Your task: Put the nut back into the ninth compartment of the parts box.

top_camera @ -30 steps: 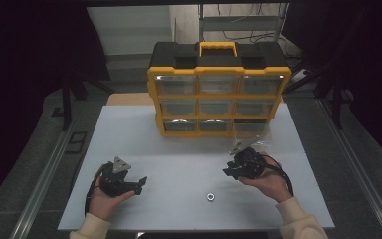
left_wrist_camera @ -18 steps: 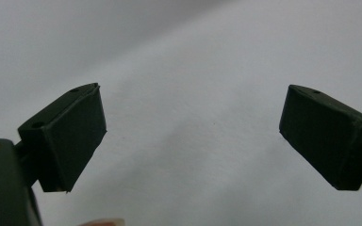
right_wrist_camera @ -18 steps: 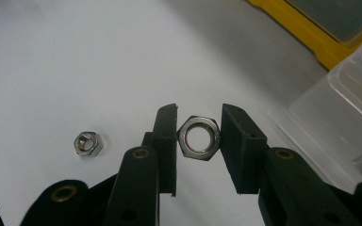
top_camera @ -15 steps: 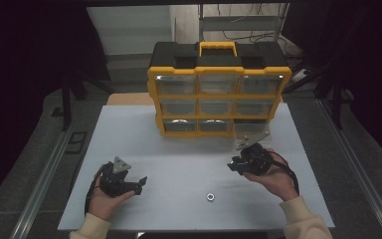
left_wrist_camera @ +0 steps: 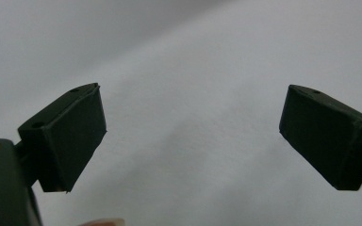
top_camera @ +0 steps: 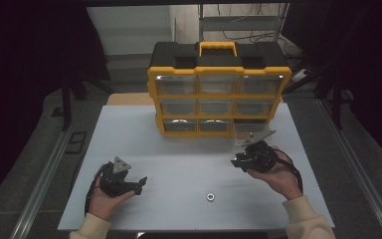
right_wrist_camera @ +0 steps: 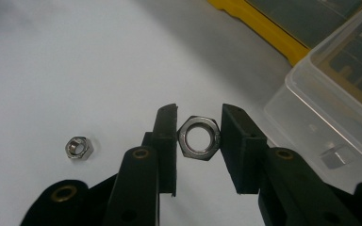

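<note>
My right gripper (right_wrist_camera: 199, 115) is shut on a silver hex nut (right_wrist_camera: 199, 138), which stands on edge between the two pads. In the high view this right gripper (top_camera: 237, 160) hovers at the right of the white table (top_camera: 179, 149), just in front of a clear drawer (top_camera: 251, 133) pulled out of the yellow-and-black organizer (top_camera: 219, 94). A second, smaller nut (top_camera: 210, 196) (right_wrist_camera: 78, 147) lies loose on the table. My left gripper (top_camera: 140, 183) rests low at the front left, open, with nothing but bare table between its jaws (left_wrist_camera: 193, 122).
The organizer stands upright at the back middle with several clear drawers and a yellow handle (top_camera: 218, 48). The clear drawer (right_wrist_camera: 339, 103) sits close to the right of my right jaws. Metal rails (top_camera: 45, 179) run along both table sides.
My right gripper, still holding the nut, has drifted slightly right and toward the organizer's pulled-out drawer. The left gripper and the loose nut have stayed put.
</note>
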